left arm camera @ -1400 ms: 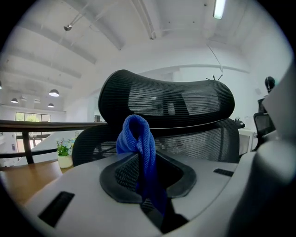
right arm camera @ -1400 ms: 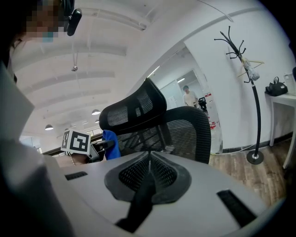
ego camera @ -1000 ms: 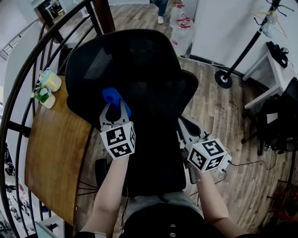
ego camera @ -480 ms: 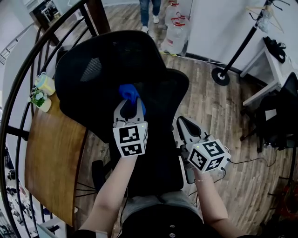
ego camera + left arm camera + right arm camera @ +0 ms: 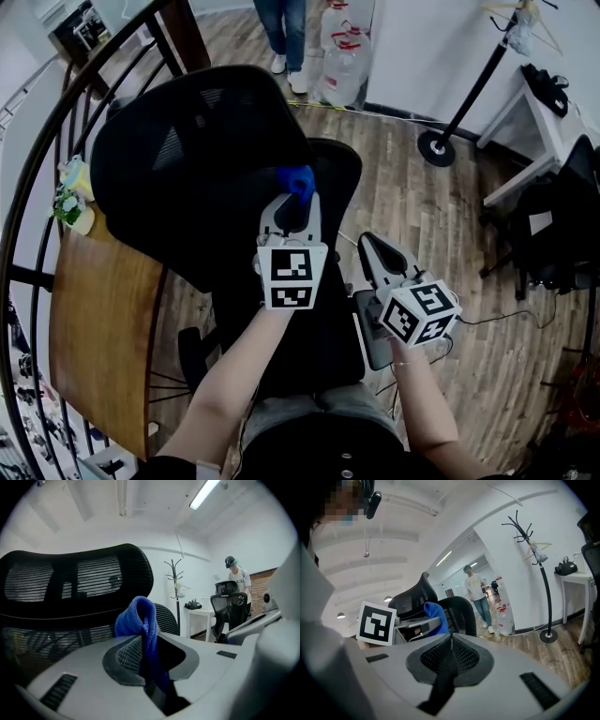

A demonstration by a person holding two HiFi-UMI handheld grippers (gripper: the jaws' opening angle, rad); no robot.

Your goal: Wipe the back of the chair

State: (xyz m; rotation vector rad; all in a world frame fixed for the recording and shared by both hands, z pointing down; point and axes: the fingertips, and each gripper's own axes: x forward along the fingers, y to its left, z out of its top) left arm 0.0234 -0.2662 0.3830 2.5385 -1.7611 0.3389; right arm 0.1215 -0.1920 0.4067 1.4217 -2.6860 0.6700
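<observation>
Holding blue cloth [image 5: 300, 178] by chair back [image 5: 187, 159]

Head view: shows left hand-held gripper [image 5: 292, 211] clamping the cloth near the back's edge, right hand-held gripper [image 5: 378, 251] lower, apart. Left gripper view: shows cloth pinched, mesh behind. Right gripper view: shows jaws together, empty.

The plank floor [image 5: 422, 216] bears the chair [image 5: 197, 159] centrally, water jugs [image 5: 345, 70] at twelve o'clock, a coat-stand base [image 5: 436, 147] at two o'clock.

No legible words, labels, brands or numbers anywhere, only wordless black-and-white square markers [image 5: 292, 277]
</observation>
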